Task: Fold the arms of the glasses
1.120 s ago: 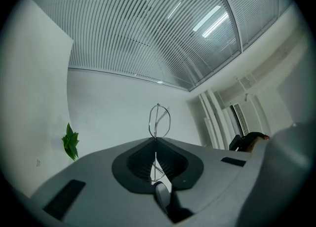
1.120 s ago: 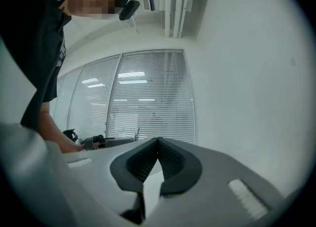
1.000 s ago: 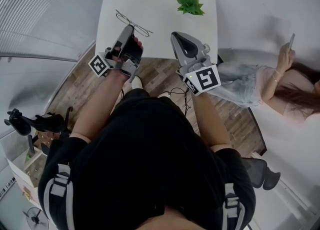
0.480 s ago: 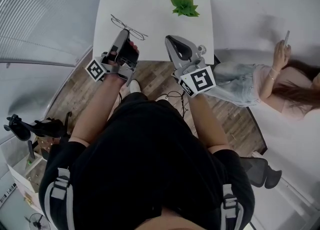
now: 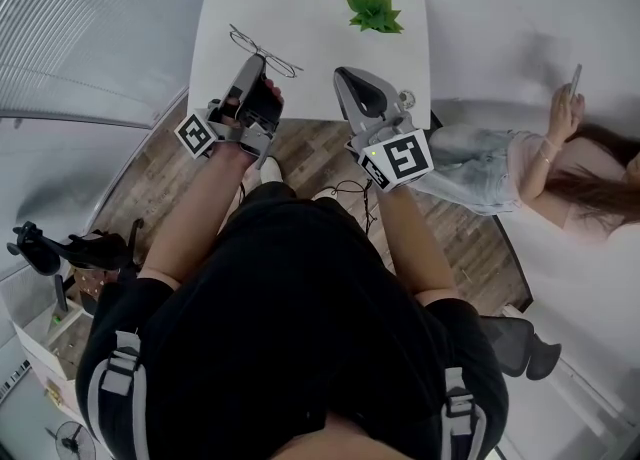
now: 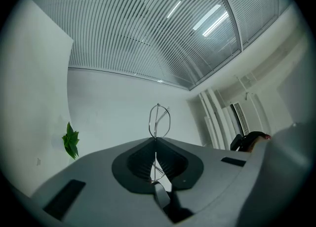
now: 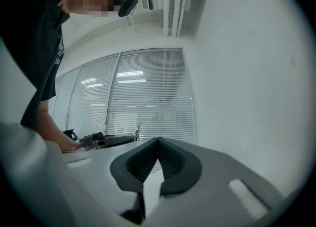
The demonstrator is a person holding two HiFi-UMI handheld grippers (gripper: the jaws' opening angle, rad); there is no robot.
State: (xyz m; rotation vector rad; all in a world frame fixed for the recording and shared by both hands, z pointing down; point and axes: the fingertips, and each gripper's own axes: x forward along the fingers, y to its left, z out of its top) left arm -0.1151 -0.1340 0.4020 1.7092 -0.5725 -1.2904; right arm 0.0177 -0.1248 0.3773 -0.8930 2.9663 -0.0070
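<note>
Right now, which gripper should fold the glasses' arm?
Right. The left gripper is shut on the glasses, so it's busy holding them. The right gripper is shut, empty and close beside.

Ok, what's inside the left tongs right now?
The left tongs are shut on thin wire of the glasses; one lens rim stands up past the tips. The pads cover the pinched spot, so which part of the frame it is can't be told.
</note>
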